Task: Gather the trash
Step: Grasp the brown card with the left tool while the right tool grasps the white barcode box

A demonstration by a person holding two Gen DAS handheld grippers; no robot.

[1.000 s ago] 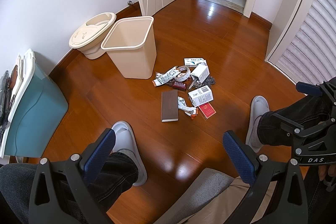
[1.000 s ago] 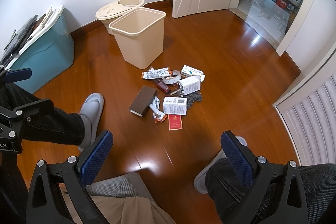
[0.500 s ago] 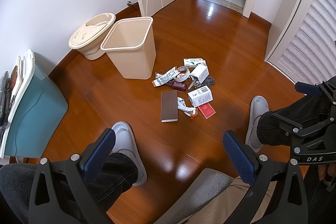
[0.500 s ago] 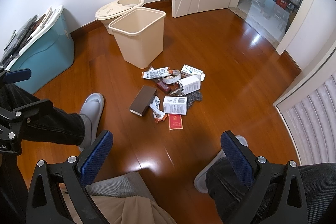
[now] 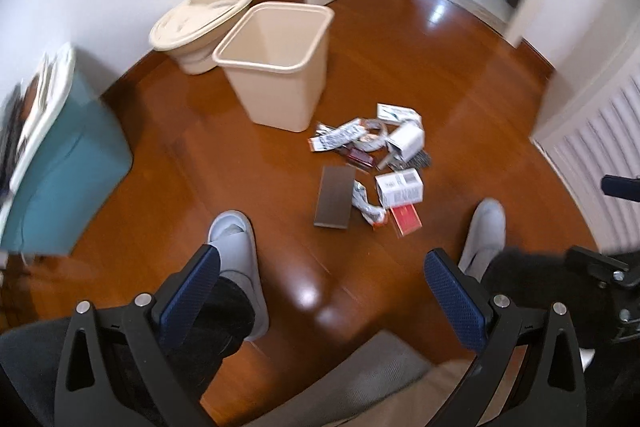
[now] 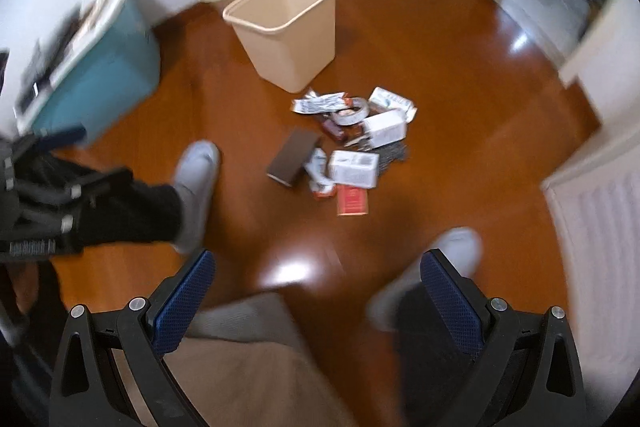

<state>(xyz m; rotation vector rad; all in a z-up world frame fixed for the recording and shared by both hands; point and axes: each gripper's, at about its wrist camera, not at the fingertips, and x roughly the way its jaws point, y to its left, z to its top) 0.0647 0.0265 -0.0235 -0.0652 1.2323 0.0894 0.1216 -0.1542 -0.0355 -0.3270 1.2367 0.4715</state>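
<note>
Glossy wood floor (image 5: 240, 163), beige bin (image 5: 276, 67) upright, mouth up. Trash pile (image 5: 376, 163) lay just beside the bin's right; brown box (image 5: 334, 197) flat, long axis pointing away from the feet. Left gripper (image 5: 320, 291) and right gripper (image 6: 316, 291) fingers spread wide, grasping nothing.

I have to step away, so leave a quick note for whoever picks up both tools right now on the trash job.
Left tool: open, holding nothing, high above the floor.
Right tool: open, holding nothing, also high.
The trash pile lies on the wood floor just in front of the beige bin: brown flat box, white cartons, wrappers, red card.
Done: nothing visible inside the bin.
Left: pick up every piece and drop it in.
</note>
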